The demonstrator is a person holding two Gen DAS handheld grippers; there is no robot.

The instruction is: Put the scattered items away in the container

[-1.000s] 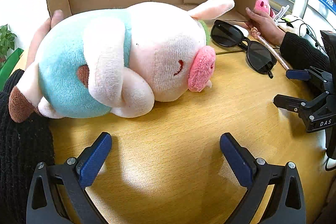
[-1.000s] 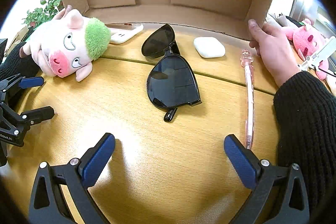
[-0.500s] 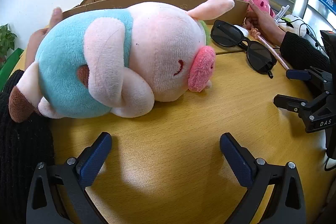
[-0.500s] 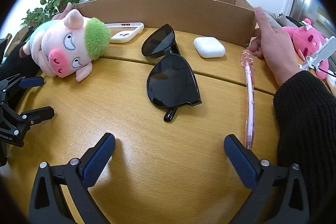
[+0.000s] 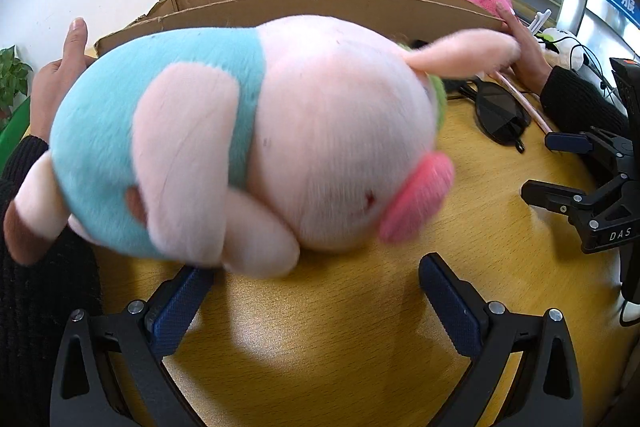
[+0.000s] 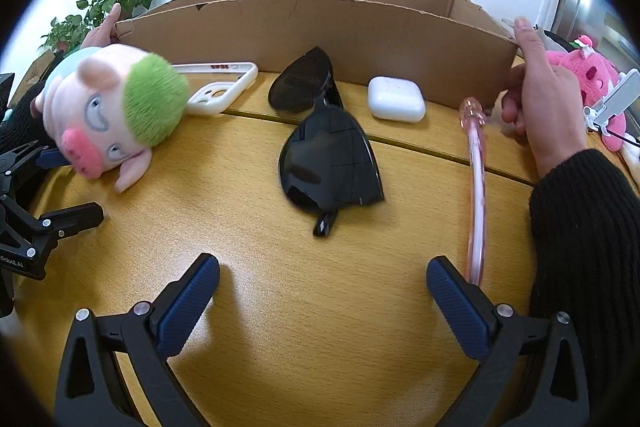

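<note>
We take the box (image 6: 320, 39) as our landmark; it stands upright at the back of the counter (image 6: 304, 307), with a hand (image 6: 540, 95) on its right corner and another hand (image 5: 56, 83) at its left end. Left of the box front lies the pig (image 6: 116, 107), a plush toy with a green tuft, on its side on the counter. Our left tongs (image 5: 316, 291) are spread wide just before it, gripping nothing, the left pad nearly under the pig's belly. Against the box front, next along, lies a white phone case (image 6: 224, 87). Before the middle of the box lie the black sunglasses (image 6: 324, 147), folded. Our right tongs (image 6: 324, 291) gape wide nearer to us than the sunglasses, empty. Further right, close to the box front, sits a white earbud case (image 6: 396, 99). At the box's right corner a pink pen (image 6: 476, 179) runs from the box toward us.
</note>
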